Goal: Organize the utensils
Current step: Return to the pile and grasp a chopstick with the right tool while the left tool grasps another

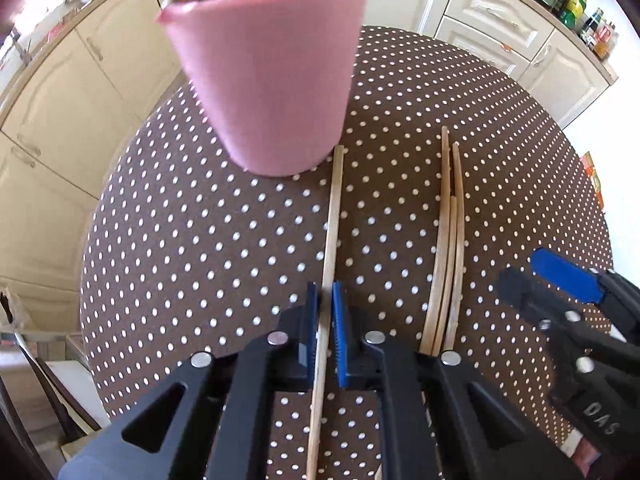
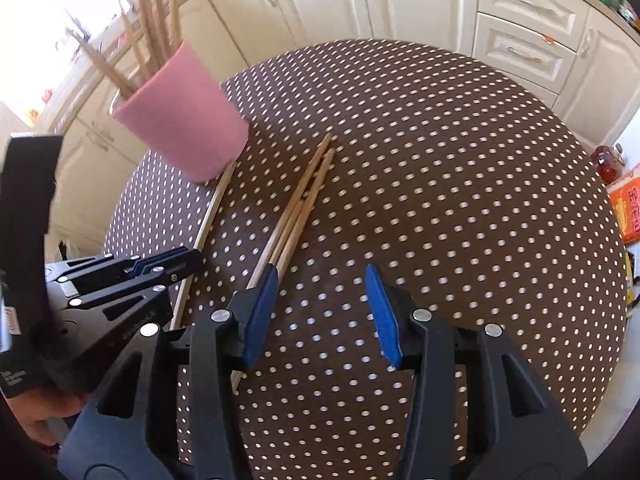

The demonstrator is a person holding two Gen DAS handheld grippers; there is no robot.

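Observation:
A pink cup with several wooden chopsticks standing in it sits at the far side of the round polka-dot table; it also shows in the right wrist view. My left gripper is shut on a single chopstick that lies pointing toward the cup's base. Three more chopsticks lie in a bundle to its right, also in the right wrist view. My right gripper is open and empty, hovering just right of the bundle's near ends; it also shows in the left wrist view.
Cream kitchen cabinets curve around behind the table. Bottles and jars stand on the counter at the far right. An orange package and a bottle sit beyond the table's right edge.

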